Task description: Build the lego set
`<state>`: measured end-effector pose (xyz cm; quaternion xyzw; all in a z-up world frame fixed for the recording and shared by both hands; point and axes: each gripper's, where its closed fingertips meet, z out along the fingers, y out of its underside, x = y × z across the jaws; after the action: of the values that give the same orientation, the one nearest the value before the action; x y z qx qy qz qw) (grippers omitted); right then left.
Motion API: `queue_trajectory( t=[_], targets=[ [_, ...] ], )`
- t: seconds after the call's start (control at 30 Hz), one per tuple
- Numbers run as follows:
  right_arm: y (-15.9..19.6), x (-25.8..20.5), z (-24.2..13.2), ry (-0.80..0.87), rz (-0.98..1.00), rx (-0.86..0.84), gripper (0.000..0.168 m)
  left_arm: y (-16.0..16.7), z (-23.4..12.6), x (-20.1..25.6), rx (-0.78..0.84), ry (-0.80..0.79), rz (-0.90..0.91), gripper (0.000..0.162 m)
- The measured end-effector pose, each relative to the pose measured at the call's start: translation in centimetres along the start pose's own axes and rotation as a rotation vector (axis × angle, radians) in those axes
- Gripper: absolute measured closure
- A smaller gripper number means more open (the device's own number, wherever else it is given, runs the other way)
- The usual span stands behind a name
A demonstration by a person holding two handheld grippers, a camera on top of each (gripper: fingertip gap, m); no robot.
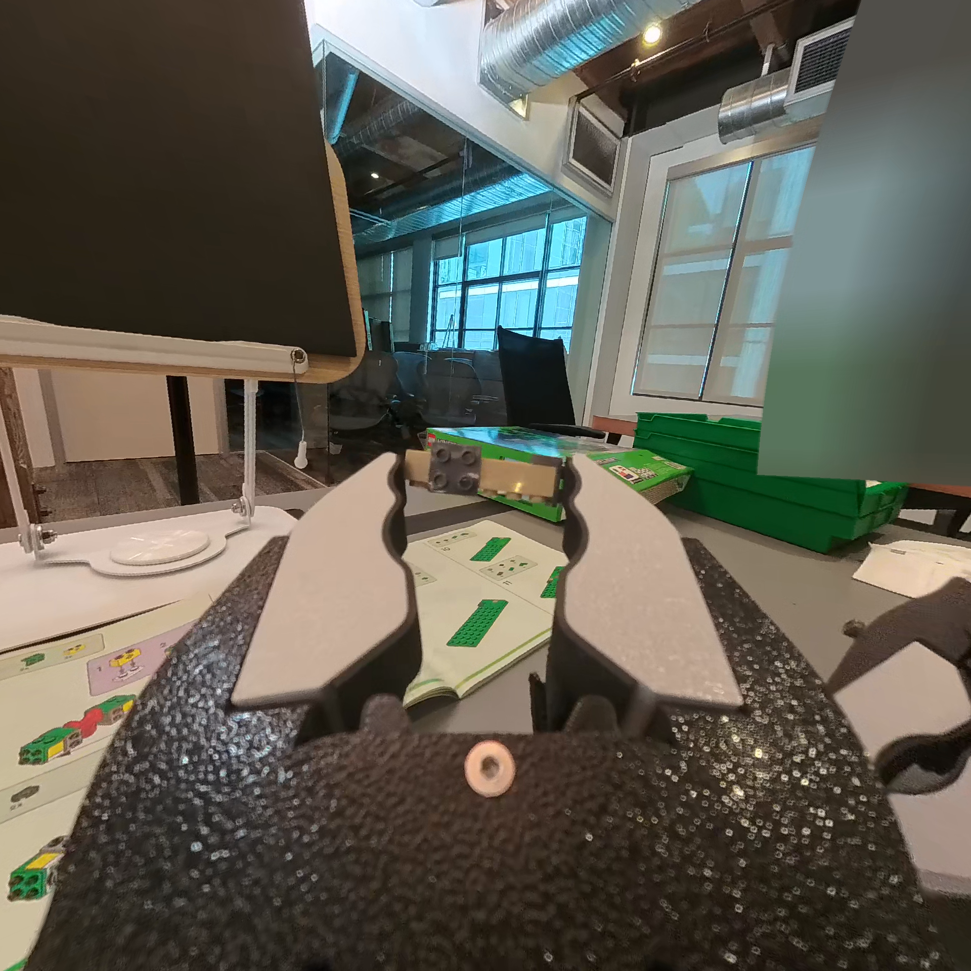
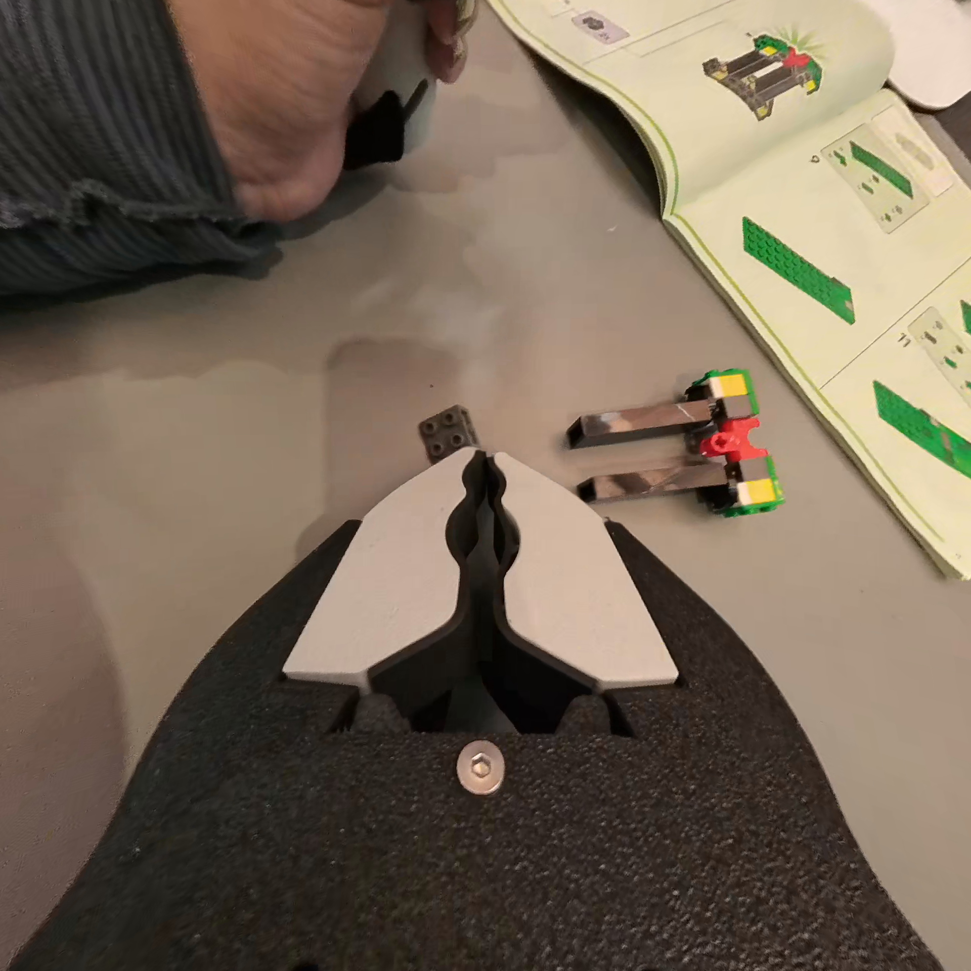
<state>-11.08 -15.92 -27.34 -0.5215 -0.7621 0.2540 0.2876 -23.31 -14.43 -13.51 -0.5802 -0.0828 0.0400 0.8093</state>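
I see matt grey fingers (image 2: 399,578) on rough, speckled black gripper bodies, glossy black beams (image 2: 641,420) in plastic, and a paper booklet (image 2: 735,220) near the smooth bench's (image 2: 262,420) edge.

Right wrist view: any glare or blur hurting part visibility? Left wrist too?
Right wrist view: glare streaks on the two black beams of the green assembly, soft reflections on the table, hand at top motion-blurred. Left wrist view: strong wide-angle bending of windows; tan piece with dark grey plate sharp between the fingers.

Printed writing stands on the open pale-green paper instruction booklet (image 2: 819,220) and on the green cardboard set box (image 1: 551,473) behind it.
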Motion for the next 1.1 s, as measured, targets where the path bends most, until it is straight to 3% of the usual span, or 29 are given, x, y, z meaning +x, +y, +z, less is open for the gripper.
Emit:
queue_trajectory(
  t=[0.1,0.3,0.57,0.73,1.1],
  targets=[
    [-0.3,1.1,-0.3,0.032,0.009,0.005,0.168,0.1,0.0,0.0,-0.002,-0.001,-0.003,0.105],
    [-0.7,-1.7,-1.0,-0.124,0.074,0.039,0.168,0.1,0.0,-0.1,0.002,0.002,-0.035,0.105],
    [-2.6,-2.7,0.4,-0.052,-0.039,0.067,0.168,0.1,0.0,0.1,0.006,0.009,-0.061,0.105],
    [-1.5,-2.2,1.0,0.021,-0.09,-0.027,0.168,0.2,0.0,-0.1,0.005,0.007,-0.068,0.105],
    [0.7,0.3,-1.9,0.018,0.103,-0.019,0.168,0.3,0.1,0.0,0.001,0.012,-0.077,0.105]
  ],
)
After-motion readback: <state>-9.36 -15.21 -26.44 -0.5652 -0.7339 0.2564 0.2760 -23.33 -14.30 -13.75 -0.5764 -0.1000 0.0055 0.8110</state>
